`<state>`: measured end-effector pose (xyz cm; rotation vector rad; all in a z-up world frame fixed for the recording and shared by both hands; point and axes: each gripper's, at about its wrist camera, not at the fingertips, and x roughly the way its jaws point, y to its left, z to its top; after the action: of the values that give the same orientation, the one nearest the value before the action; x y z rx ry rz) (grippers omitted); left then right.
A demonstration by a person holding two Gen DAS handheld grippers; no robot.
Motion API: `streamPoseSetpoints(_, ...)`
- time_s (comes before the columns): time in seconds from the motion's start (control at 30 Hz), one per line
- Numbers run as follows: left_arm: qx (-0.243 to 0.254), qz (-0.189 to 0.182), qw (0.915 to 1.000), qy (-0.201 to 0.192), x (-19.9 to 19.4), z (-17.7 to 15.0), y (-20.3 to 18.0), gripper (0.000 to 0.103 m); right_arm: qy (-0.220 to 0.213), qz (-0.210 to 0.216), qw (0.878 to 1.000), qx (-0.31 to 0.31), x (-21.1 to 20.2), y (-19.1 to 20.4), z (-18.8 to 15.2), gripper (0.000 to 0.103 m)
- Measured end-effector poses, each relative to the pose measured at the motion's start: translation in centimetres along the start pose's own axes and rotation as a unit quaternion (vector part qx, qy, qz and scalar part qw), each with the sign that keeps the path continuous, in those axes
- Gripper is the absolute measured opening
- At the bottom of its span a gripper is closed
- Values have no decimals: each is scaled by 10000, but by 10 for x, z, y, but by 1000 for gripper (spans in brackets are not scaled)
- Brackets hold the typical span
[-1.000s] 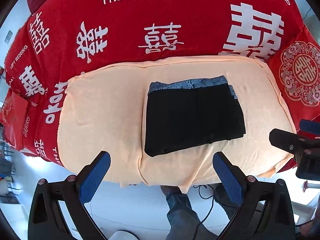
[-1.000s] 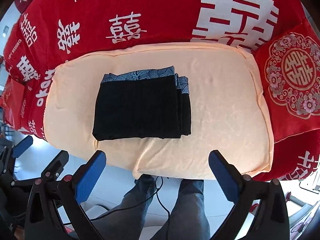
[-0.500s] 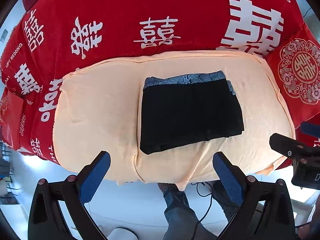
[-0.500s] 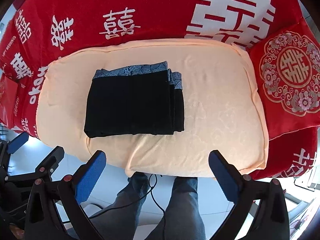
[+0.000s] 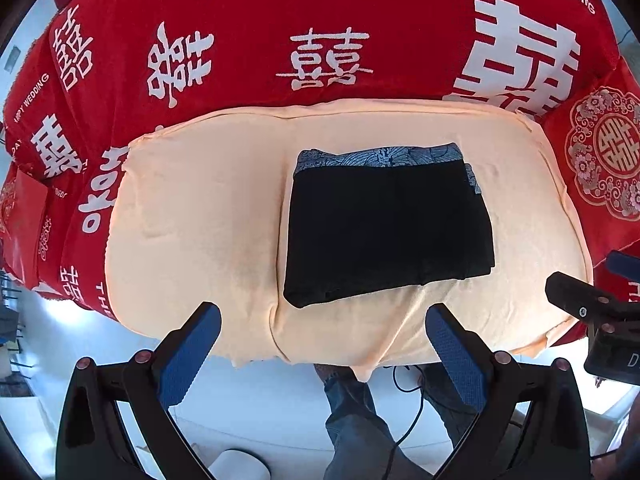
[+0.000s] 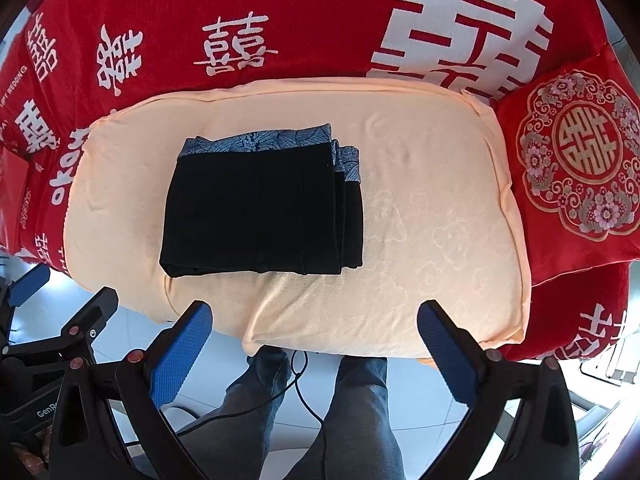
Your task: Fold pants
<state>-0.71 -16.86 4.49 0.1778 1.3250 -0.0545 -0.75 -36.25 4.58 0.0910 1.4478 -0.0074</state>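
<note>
The black pants (image 5: pixel 384 228) lie folded into a neat rectangle on the peach seat cushion (image 5: pixel 192 216), with a blue-grey patterned waistband along the far edge. They also show in the right wrist view (image 6: pixel 256 212), left of centre on the cushion (image 6: pixel 432 220). My left gripper (image 5: pixel 322 344) is open and empty, held off the cushion's front edge, near the pants' near side. My right gripper (image 6: pixel 314 340) is open and empty, also in front of the cushion, to the right of the pants.
A red sofa cover with white characters (image 5: pixel 320 56) rises behind the cushion. A red embroidered pillow (image 6: pixel 576 160) sits at the right end. The person's legs (image 6: pixel 360 408) and a black cable (image 6: pixel 296 384) are on the floor below. The other gripper shows at each view's edge (image 5: pixel 592 312).
Both grippers have drawn back and away from the sofa a little, staying open. The folded pants have not moved.
</note>
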Motion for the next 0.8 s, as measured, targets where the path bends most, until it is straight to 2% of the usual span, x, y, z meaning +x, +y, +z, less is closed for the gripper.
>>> streamPoseSetpoints(0.8,-16,17,10000,93,5,4,0,103,84,-111,9999,-53,7,2,2,102)
